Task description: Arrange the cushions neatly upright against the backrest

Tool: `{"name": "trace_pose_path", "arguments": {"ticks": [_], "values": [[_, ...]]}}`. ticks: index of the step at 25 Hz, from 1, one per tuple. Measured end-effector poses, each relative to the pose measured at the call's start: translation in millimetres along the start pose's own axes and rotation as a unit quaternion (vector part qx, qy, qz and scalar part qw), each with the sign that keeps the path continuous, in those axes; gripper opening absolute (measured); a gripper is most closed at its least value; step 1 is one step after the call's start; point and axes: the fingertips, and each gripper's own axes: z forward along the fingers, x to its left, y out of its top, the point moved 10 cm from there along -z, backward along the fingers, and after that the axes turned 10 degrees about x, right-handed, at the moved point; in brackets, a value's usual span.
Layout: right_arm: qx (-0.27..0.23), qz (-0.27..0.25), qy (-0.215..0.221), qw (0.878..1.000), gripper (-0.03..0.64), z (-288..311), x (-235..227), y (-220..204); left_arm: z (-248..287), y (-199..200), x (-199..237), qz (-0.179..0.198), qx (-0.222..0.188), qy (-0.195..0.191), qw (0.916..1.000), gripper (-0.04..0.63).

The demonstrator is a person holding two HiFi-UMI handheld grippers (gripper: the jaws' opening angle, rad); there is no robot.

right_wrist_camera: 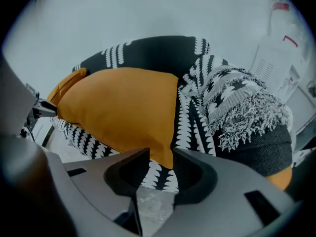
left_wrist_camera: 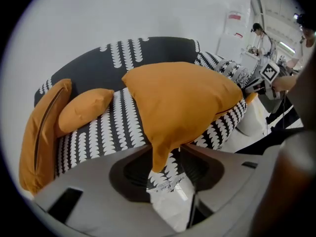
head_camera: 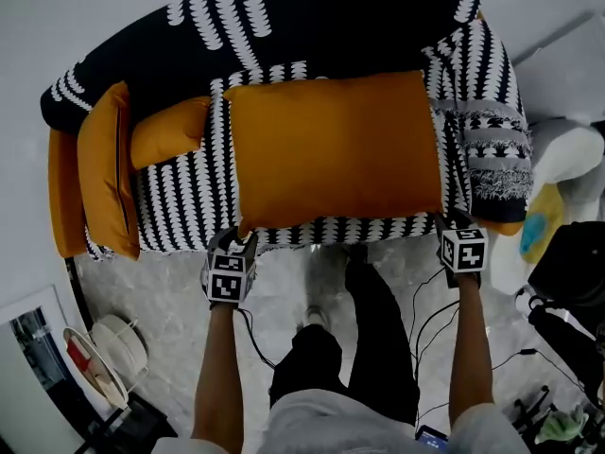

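Left gripper (head_camera: 236, 240) and right gripper (head_camera: 453, 221) are both hovering jaws-apart around the near corners of the large orange cushion (head_camera: 336, 149), probably needing even bites before tipping it up against the backrest (head_camera: 312, 17).

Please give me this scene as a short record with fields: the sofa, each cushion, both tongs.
sofa: black-and-white pattern
large orange cushion: flat on the seat, not upright
small orange cushion: on the seat, left of the large one
third orange cushion: on edge at the sofa's left end
fringed patterned textile: on the right armrest
left tongs: open, large cushion's front left corner between the jaws
right tongs: open, its front right corner between the jaws
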Motion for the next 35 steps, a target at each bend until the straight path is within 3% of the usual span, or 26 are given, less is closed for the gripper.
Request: {"name": "trace_pose_path", "arguments": {"ticks": [5,10,15,21,35], "values": [[0.026,-0.001,0.008,1.0,0.129,33.6,-16.2,-5.6,22.8,-5.7,-0.2,0.011,0.023,0.032,0.9991,0.195],[0.029,0.0,0.013,0.999,0.129,49.4,-18.8,-5.7,32.3,-3.4,0.2,-0.039,0.018,0.022,0.9988,0.191],[0.04,-0.024,0.02,0.999,0.078,50.2,-14.3,0.0,29.6,-1.3,1.7,-0.074,0.02,0.021,0.9968,0.118],[0.055,-0.042,0.009,0.998,0.018,28.1,-5.3,5.0,13.4,10.8,0.4,-0.074,0.032,0.021,0.9965,0.097],[0.066,-0.033,0.018,0.997,0.012,-45.0,-7.9,65.2,-41.5,62.1,16.7,-0.102,0.04,0.031,0.9935,0.083]]}}
